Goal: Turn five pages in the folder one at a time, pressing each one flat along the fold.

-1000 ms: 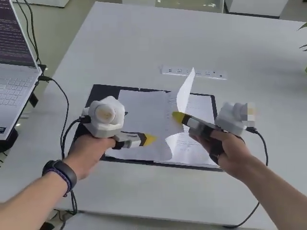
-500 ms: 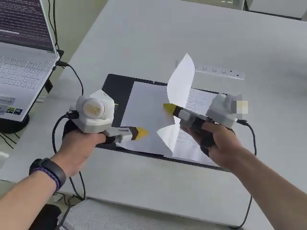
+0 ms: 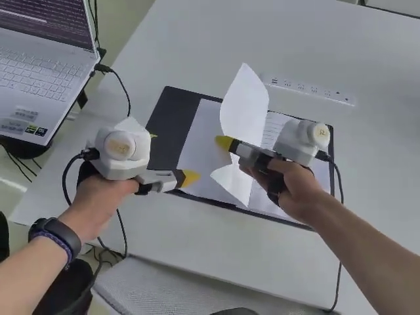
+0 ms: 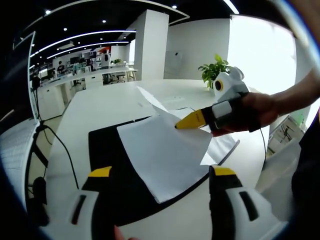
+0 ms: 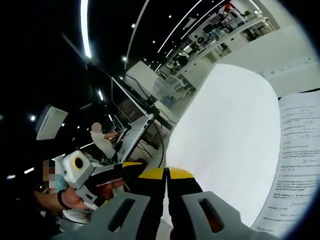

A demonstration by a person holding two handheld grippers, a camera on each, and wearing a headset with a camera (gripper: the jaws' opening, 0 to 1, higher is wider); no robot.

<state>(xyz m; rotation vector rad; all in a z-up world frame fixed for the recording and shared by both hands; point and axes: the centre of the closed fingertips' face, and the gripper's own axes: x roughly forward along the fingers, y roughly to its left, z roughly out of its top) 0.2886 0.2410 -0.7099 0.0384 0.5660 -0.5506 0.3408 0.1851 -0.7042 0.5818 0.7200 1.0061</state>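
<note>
1. Folder [image 3: 167, 121] is lying open on the white workbench [image 3: 197, 39], with its black cover showing at the left and a printed sheet [image 3: 275, 125] lying at the right.
2. One page [image 3: 244, 108] is standing up over the middle of the folder, roughly above the fold, and is curling at its lower corner. It is behaving as a light, limp sheet that is likely to crease or tear if tugged against the binding.
3. The right gripper [image 3: 224, 142] is reaching in from the right with its jaws pressed together. In the right gripper view the page is rising from just beside the closed tips, so the gripper is apparently pinching the page near its free edge — the sensible place to take hold, well away from the fold.
4. The left gripper [image 3: 189, 177] is hovering over the folder's near left edge, its jaws spread wide and gripping nothing — seemingly waiting to smooth the page down.
5. The yellow tips [image 4: 100, 172] are looking hard and smooth, so thin paper is liable to slip between them. A light, steady pinch is probably suiting it better than a hard pull.
</note>
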